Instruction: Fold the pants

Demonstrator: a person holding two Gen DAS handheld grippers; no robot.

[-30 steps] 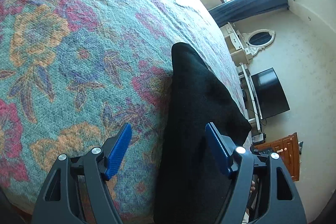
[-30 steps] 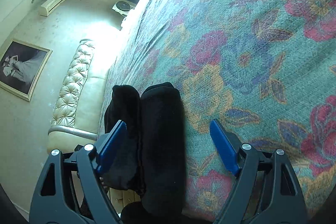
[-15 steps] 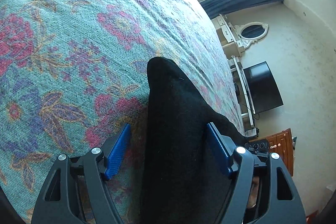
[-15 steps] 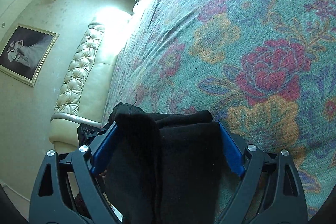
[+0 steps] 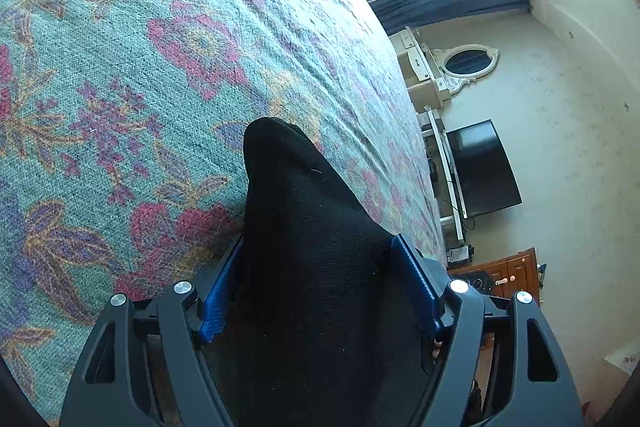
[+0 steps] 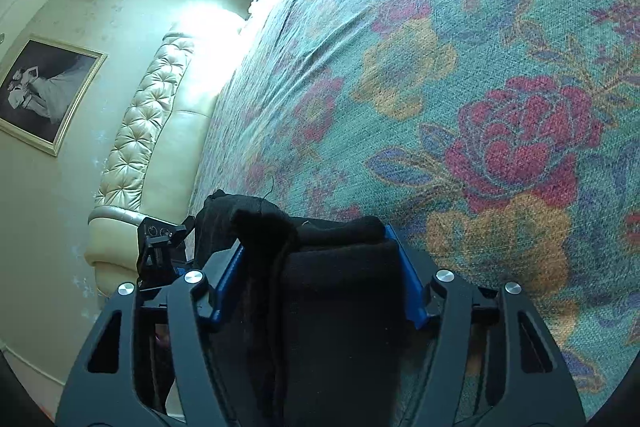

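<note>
**Operator:** Now that both claws have come in over the near edge of the bed, I have cloth between each pair of jaws, where a second ago the black pants lay mostly to one side of them. My right gripper point(image 6: 316, 275) is closing at this moment, its blue pads against a thick bunch of the black pants point(image 6: 340, 291). My left gripper point(image 5: 316, 283) is narrowing a little too, pads touching the cloth on both sides.

**Spotter:** So what does that buy us?

**Operator:** I judge I have two holds on the near end, enough to lift it and carry it over onto the floral bedspread point(image 5: 140, 75) for a fold.

**Spotter:** Do the views differ?

**Operator:** Yes. My left view shows a single tapering fold pointing away across the bed. My right view shows bundled layers with a seam, plus the other gripper beside the tufted headboard point(image 6: 148, 123).
</note>
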